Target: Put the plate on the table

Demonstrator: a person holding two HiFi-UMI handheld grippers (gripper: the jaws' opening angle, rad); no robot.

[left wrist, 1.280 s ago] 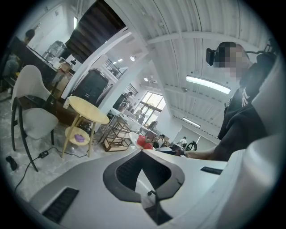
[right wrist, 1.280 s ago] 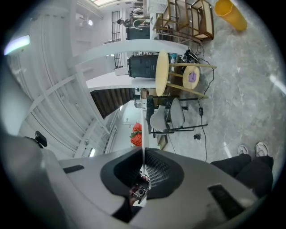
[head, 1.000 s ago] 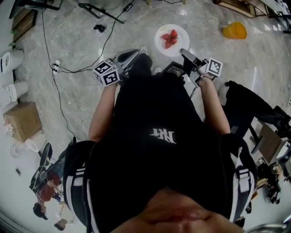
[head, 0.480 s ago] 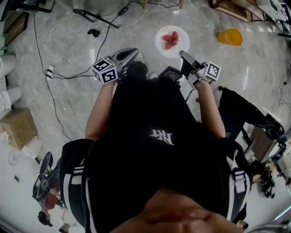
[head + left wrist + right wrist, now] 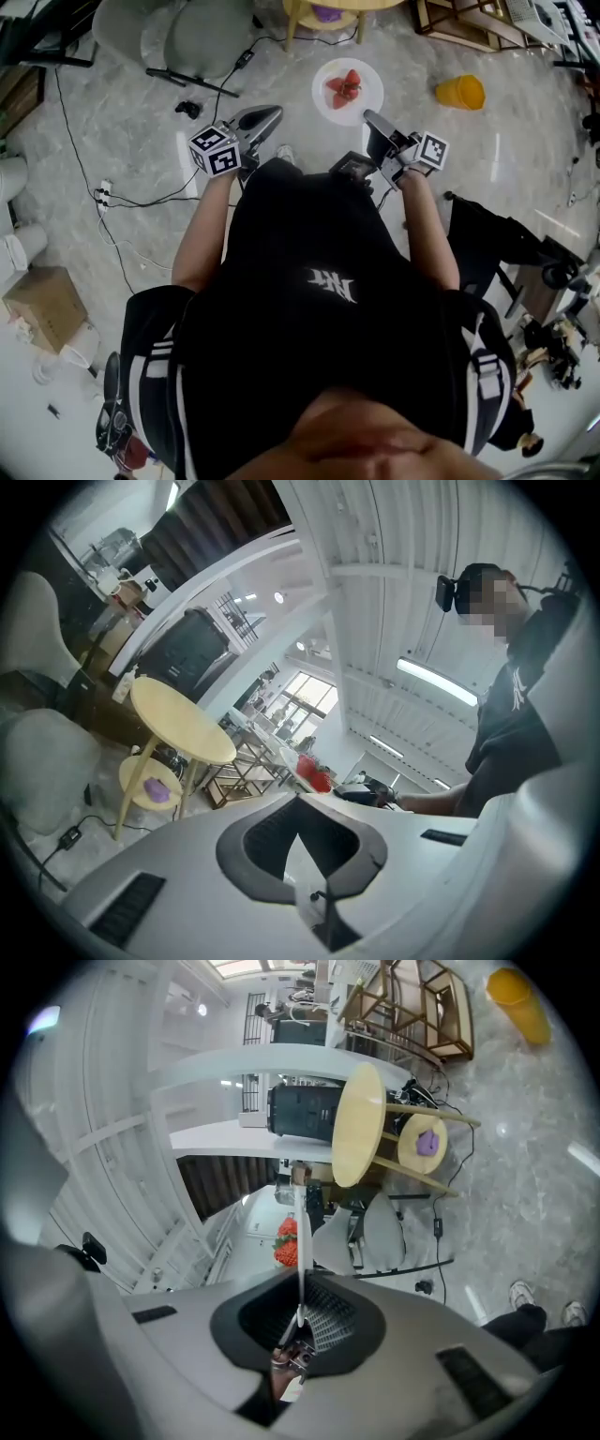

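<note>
- The person's black shirt (image 5: pixel 319 281) is filling the near part of the head view, and both bare forearms are reaching out ahead of it, each one ending in a gripper with a marker cube.
- The left gripper (image 5: pixel 265 115) is being held out to the left of the plate and apart from it. Its jaws are resting together with nothing between them.
- The right gripper (image 5: pixel 368 118) is pinching the near rim of the white plate (image 5: pixel 348 91), its jaws pressing close on the thin edge. In the right gripper view the plate is showing edge-on, as a thin white line running out from between the jaws.
- The plate is hanging roughly level in the air above the marble floor (image 5: pixel 141 141), short of the table, and it is carrying red strawberries (image 5: pixel 345 84).
- An orange cup (image 5: pixel 460 92) is lying on its side on the floor to the right of the plate, well apart from it.
- Beyond the plate a round yellow table (image 5: pixel 359 1124) is standing, with a small purple thing (image 5: pixel 428 1143) sitting on its lower shelf.
- Grey chairs (image 5: pixel 202 33) are standing to the table's left, and a wooden frame (image 5: pixel 417 1007) is standing to its right.
</note>
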